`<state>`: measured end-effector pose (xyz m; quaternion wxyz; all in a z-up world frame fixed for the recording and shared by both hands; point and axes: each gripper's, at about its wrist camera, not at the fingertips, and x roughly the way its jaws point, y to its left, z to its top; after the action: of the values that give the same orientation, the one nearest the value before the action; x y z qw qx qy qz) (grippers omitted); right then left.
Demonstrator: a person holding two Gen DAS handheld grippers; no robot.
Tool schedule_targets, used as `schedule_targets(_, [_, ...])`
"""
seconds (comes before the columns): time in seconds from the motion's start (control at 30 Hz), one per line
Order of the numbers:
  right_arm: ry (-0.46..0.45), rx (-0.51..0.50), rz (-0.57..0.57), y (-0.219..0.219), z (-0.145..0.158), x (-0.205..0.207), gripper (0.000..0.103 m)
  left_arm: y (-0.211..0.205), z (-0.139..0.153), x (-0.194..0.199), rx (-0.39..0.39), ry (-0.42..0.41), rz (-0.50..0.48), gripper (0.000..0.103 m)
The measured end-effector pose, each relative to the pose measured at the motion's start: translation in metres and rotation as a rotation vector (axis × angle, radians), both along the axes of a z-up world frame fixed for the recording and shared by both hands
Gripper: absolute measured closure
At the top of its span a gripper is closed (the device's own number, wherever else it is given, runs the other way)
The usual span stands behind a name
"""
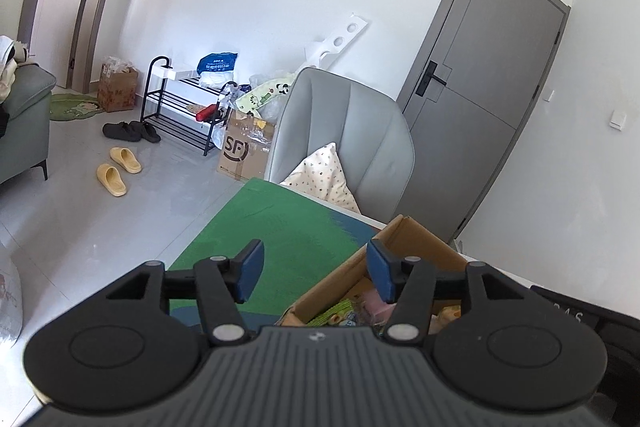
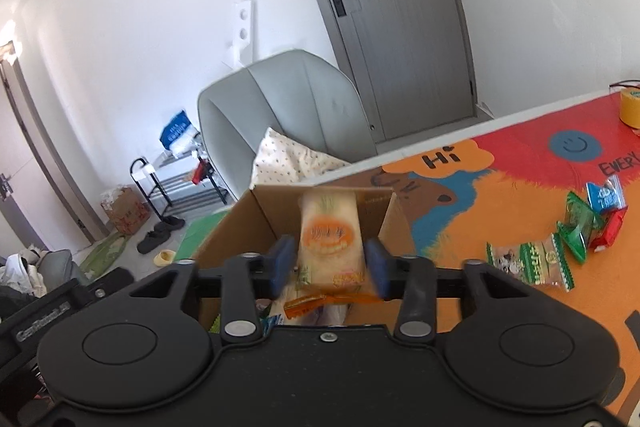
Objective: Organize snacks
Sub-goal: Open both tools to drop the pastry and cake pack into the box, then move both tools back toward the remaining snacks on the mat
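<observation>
So there's one table (image 2: 500, 163) with a loud orange and red mat on it, one grey chair (image 2: 288, 99) sitting behind it with one dotted pillow (image 2: 288, 157) on the seat, and one open cardboard box (image 2: 248, 227) standing on the table.

Snacks: I'm counting four small packets lying loose on the mat off to the right of the box, namely one green-and-white packet (image 2: 532, 263), one green packet (image 2: 578, 223), one blue packet (image 2: 604, 193) and one red packet (image 2: 610, 233). More are piling up inside the box, can't count those.

The right tool (image 2: 330, 263) is hanging over the box with its pads standing apart, and one long orange-and-white snack pack (image 2: 328, 239) is sitting blurred right in the gap between them, looking loose rather than pinched.

The left tool (image 1: 316, 271) is gaping fairly wide with nothing in it, hovering at the box's left edge over the green part of the mat.
</observation>
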<state>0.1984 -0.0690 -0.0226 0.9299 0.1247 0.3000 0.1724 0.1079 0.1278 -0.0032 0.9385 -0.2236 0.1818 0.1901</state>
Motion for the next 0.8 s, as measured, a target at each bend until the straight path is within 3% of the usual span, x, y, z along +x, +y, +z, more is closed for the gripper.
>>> schedule_targets(0.2, [-0.001,0.011,0.004,-0.002,0.002,-0.011,0.038,0.006,0.000,-0.011,-0.016,-0.003,0.018,0.043])
schedule_targets(0.47, [0.013,0.012,-0.051,-0.026,0.000,-0.018,0.033,-0.009,-0.001,-0.018,0.018,-0.008,-0.007,0.017])
schedule_targets(0.8, [-0.016,0.018,-0.101,-0.070,0.002,-0.029,0.009,-0.037,0.003,-0.014,0.055,0.007,-0.038,0.006])
